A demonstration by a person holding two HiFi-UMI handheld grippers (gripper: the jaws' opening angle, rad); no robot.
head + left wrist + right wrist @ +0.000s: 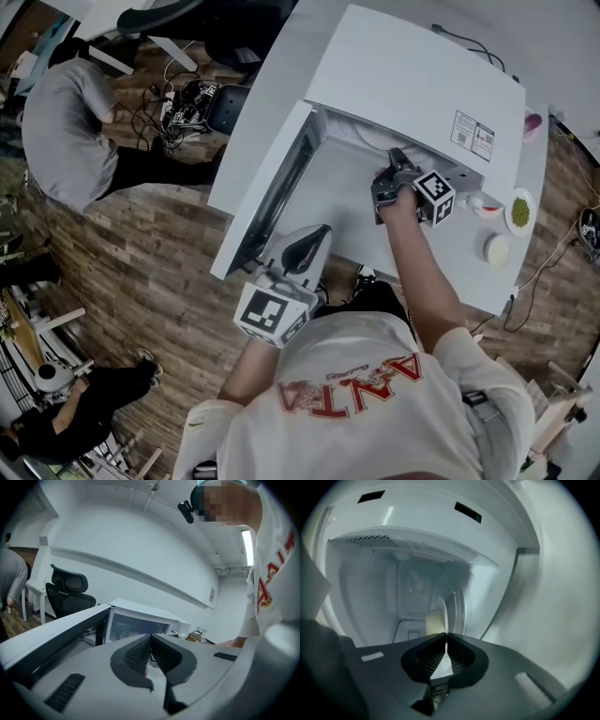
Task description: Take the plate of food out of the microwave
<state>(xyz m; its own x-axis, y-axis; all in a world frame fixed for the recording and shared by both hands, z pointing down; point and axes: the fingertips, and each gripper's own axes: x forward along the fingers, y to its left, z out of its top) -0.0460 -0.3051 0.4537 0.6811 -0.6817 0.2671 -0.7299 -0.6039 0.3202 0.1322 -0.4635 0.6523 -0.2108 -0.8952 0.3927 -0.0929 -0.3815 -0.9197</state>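
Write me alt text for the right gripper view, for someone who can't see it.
The right gripper has its jaws closed on the rim of a white plate, seen edge-on, inside the white microwave cavity. A pale, rounded piece of food sits on the plate just beyond the jaws.
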